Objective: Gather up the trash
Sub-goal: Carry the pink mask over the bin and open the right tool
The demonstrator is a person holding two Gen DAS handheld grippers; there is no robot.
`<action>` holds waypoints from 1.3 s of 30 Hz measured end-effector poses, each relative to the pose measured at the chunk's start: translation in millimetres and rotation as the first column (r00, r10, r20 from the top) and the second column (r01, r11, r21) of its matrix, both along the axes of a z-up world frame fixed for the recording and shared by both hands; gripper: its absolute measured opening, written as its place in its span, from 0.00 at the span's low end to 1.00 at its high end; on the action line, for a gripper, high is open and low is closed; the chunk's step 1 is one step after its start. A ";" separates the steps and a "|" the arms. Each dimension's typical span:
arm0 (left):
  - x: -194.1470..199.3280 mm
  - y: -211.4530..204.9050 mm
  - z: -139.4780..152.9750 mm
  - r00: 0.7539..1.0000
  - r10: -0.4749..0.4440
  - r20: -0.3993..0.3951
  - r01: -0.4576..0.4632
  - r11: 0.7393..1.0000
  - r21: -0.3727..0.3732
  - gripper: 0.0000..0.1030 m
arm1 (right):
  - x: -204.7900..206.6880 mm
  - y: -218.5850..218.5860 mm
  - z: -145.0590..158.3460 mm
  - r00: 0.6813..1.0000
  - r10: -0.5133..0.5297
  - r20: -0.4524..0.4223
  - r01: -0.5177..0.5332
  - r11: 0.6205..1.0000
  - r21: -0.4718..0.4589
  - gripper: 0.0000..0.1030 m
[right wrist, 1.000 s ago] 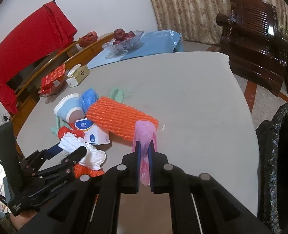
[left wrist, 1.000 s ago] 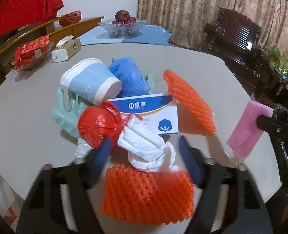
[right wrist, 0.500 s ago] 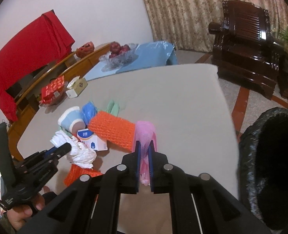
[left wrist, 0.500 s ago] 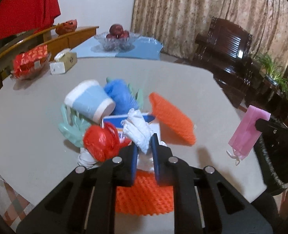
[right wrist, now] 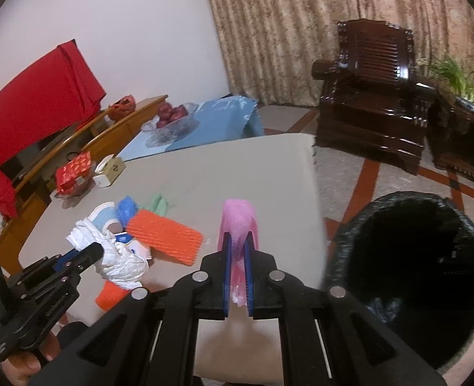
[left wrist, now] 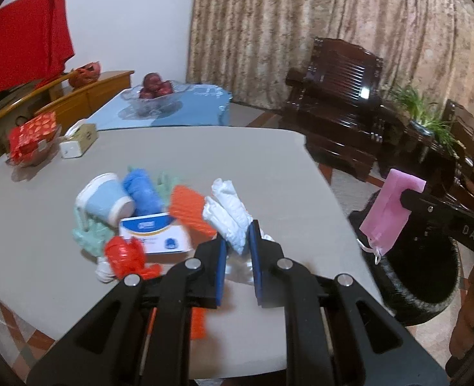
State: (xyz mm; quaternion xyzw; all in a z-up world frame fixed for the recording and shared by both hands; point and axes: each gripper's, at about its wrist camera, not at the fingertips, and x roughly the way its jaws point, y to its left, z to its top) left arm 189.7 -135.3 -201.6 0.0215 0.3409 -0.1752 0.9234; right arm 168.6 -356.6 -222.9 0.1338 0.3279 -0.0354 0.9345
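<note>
Both clamp trash: left hand-held gripper (left wrist: 238,251) white bag (left wrist: 228,214), right hand-held gripper (right wrist: 237,259), lettered "DAS", pink mask (right wrist: 238,222).

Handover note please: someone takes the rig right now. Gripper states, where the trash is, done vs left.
Left gripper: its jaws have just closed, shut on the white crumpled bag, lifted off the table.
Right gripper: shut on the pink mask, near the table edge beside the black-lined bin.
On the table: paper cup, blue glove, green gloves, two orange foam nets, tissue pack, red bag.
Done: two items gripped; neither is in the bin.
Left: drop both, then collect the pile.
</note>
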 end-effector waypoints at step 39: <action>-43.3 -305.9 -69.7 0.947 -0.258 -0.190 0.271 0.961 0.047 0.49 | -65.2 -277.5 -117.2 0.909 -0.249 -0.333 0.220 0.968 -0.124 0.24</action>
